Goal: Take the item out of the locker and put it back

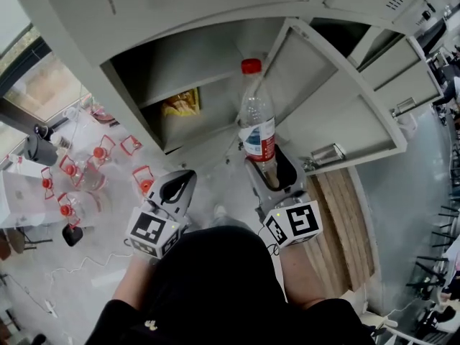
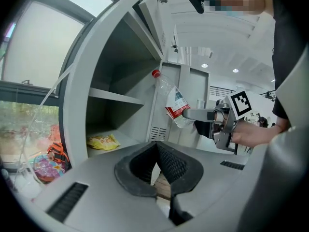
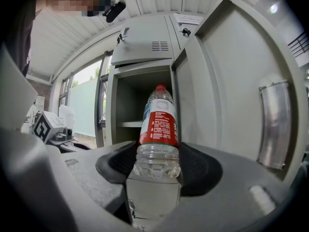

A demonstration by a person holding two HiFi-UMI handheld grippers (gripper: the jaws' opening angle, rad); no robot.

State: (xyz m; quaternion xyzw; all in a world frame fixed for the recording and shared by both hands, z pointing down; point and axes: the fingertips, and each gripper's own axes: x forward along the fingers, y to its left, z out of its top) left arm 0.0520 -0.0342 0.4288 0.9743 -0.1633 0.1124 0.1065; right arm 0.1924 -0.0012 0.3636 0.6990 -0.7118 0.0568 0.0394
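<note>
Right hand-held gripper clamps a water bottle, left hand-held gripper closed empty; locker holds yellow packet.

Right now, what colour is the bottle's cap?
Red. The bottle's cap shows best in the head view.

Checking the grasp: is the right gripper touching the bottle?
Touching. The right gripper clamps the bottle at its clear base, plain in the right gripper view.

Clear bottle with red cap, red-and-white label; pale grey locker; yellow packet; black-and-white square-patterned marker cube.
</note>
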